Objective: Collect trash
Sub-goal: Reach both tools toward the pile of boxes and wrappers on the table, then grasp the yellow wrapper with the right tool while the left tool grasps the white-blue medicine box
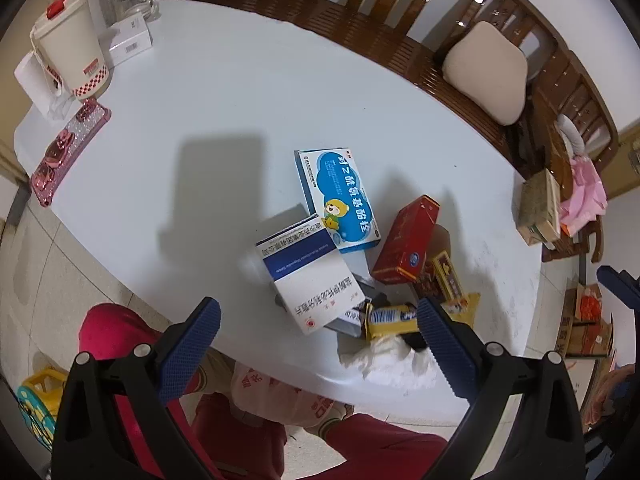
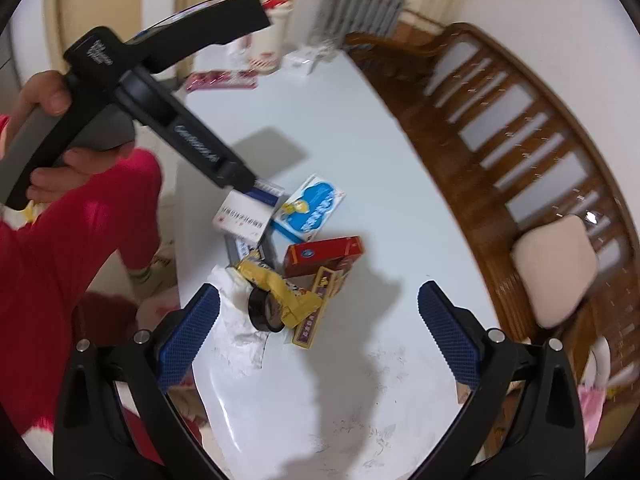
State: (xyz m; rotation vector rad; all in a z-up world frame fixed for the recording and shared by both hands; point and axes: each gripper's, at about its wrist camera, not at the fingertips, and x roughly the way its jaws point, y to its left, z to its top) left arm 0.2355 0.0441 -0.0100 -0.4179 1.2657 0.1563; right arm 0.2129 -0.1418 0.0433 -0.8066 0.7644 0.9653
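The trash pile sits on the white table [image 1: 248,92], right ahead of both your grippers. In it: a white box [image 1: 310,276], a blue box [image 1: 342,196] overlapping its far end, a red box [image 1: 406,240] to the right, a yellow wrapper [image 1: 390,318], a crumpled tissue [image 1: 384,360] at the near edge, and a small yellow-and-purple carton [image 1: 446,274].

Your left gripper [image 1: 318,344] is spread wide, nothing between its fingers; it hangs over the table's near edge with the white box's near corner, the wrapper and the tissue lying between its tips in view. I can't tell whether the right fingertip [image 1: 440,332] touches the wrapper or only passes in front of it.

Your right gripper [image 2: 318,334] is just as wide open and empty. From its camera a black tape roll [image 2: 266,312] lies against the wrapper, just inside the left finger, on the tissue. The red box is beyond it.

Past the pile, your hand [image 2: 52,152] holds the left gripper's handle; a red sleeve [image 2: 76,240] is below. A wooden bench [image 2: 520,140] with a beige cushion [image 2: 554,270] runs along the table's far side.
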